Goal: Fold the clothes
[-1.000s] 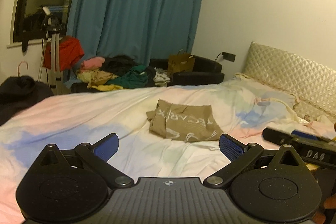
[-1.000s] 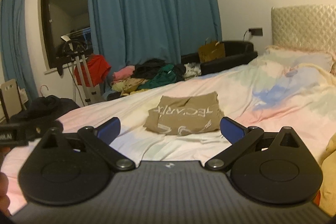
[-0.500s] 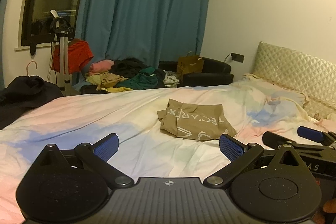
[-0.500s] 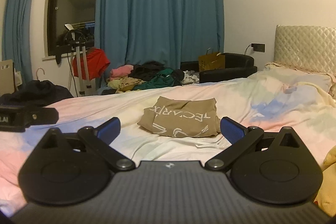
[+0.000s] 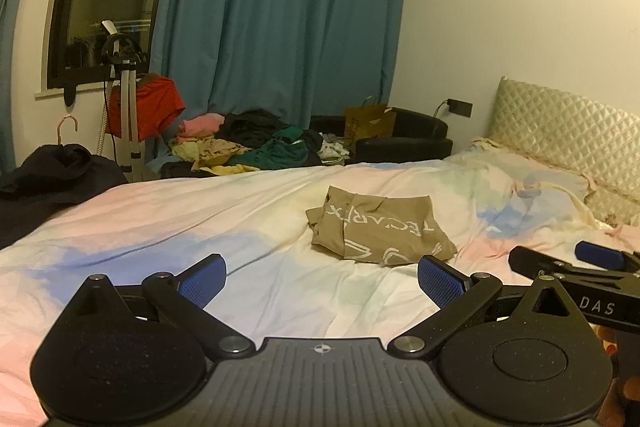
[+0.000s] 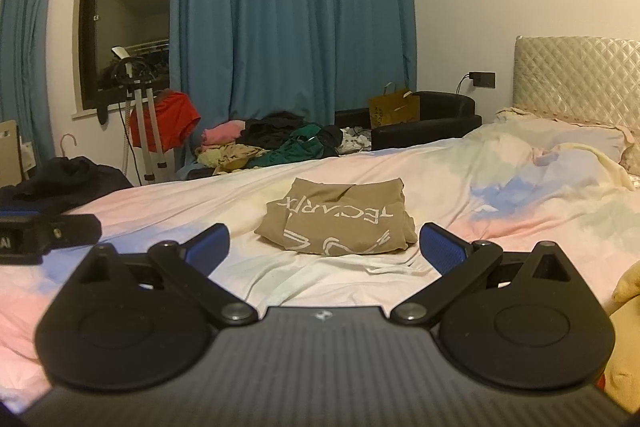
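Both claws have shifted slightly since half a second ago, the folded shirt sliding a little rightward in the left view and nearer the centre in the right. Left claw [image 5: 319, 279] hovers low over the bed [image 5: 160, 227], level, its blue pads [image 5: 202, 281] spread wide and holding nothing. Right claw [image 6: 325, 247] hangs likewise, jaws wide and empty, pointing straight at the folded tan shirt [image 6: 340, 219], which lies alone mid-bed on the pastel sheet, white lettering up, untouched by either tool. In the left view the shirt [image 5: 380, 229] sits ahead and slightly right, with the right claw's body [image 5: 576, 281] cut off at the frame edge. A heap of unfolded clothes [image 6: 272, 143] lies beyond the bed under blue curtains [image 6: 288, 11]; its separate garments are hard to make out. A yellow object [image 6: 628, 327] at lower right is cropped.
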Demonstrator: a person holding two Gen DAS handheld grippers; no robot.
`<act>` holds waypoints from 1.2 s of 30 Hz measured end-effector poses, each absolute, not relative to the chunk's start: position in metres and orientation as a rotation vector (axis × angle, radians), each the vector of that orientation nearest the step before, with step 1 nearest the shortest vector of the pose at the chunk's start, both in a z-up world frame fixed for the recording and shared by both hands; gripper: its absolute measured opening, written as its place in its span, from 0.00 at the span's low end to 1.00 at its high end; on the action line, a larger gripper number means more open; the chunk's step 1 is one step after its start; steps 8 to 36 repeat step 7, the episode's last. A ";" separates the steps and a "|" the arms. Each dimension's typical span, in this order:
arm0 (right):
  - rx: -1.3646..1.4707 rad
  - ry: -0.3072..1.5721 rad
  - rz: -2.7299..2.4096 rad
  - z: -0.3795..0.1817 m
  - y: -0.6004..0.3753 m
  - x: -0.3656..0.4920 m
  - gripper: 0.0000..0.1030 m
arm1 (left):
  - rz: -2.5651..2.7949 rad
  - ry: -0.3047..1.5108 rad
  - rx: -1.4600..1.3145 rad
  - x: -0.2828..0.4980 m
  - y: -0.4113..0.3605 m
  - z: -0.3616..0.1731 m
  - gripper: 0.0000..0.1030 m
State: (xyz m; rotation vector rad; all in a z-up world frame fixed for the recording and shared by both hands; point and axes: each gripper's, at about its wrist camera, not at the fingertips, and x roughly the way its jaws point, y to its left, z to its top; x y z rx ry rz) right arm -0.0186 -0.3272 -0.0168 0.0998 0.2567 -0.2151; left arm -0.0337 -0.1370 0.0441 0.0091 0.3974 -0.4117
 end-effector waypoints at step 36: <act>0.100 0.264 -0.223 -0.017 -0.327 -0.018 1.00 | -0.416 0.405 0.013 -0.035 -0.139 0.040 1.00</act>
